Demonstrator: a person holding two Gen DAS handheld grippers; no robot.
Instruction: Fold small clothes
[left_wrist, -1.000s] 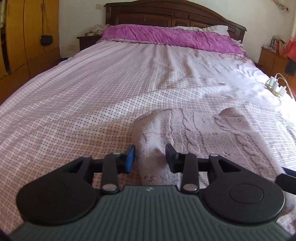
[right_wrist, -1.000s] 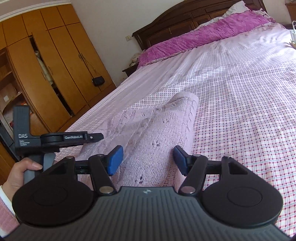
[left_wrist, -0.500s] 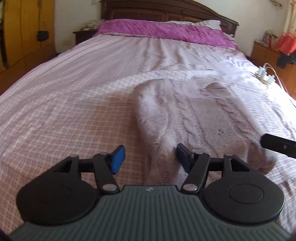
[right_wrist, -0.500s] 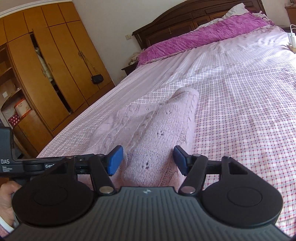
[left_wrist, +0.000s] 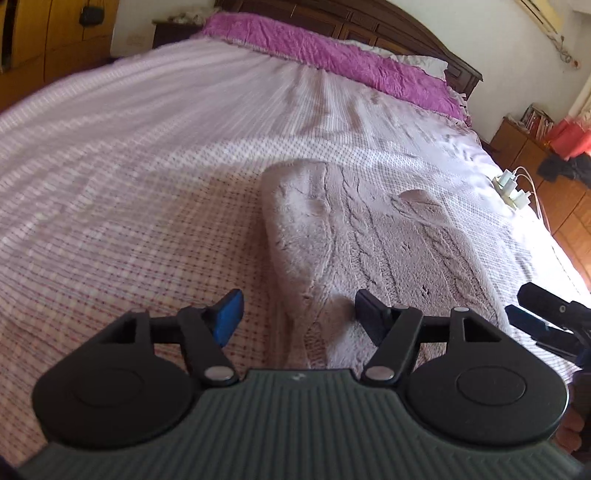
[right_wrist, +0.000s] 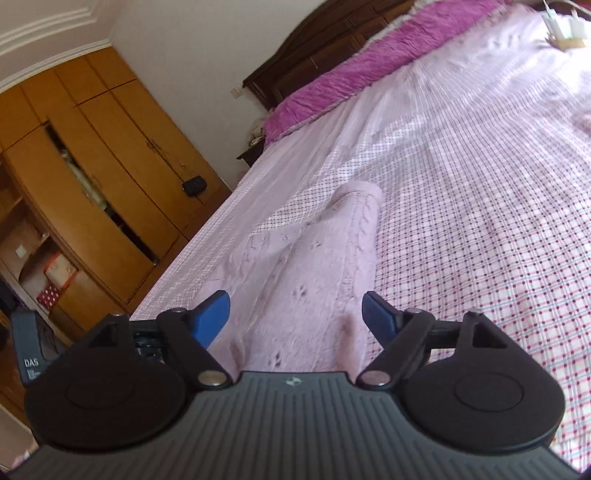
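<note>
A pale pink cable-knit sweater (left_wrist: 373, 240) lies folded lengthwise on the checked bedspread (left_wrist: 129, 206). My left gripper (left_wrist: 295, 314) hovers open over the sweater's near left edge, nothing between its blue pads. In the right wrist view the same sweater (right_wrist: 314, 266) stretches away from my right gripper (right_wrist: 295, 317), which is open above its near right edge. The right gripper's fingers (left_wrist: 532, 325) show at the right edge of the left wrist view. The left gripper's handle (right_wrist: 29, 350) shows at the lower left of the right wrist view.
A purple pillow (left_wrist: 332, 55) and dark wooden headboard (left_wrist: 369, 14) close the far end of the bed. A power strip with chargers (left_wrist: 511, 188) lies at the bed's right edge. A wooden wardrobe (right_wrist: 92, 177) stands along the left side.
Both grippers have opened wider and drawn back and up from the sweater. The sweater lies still on the bed.
</note>
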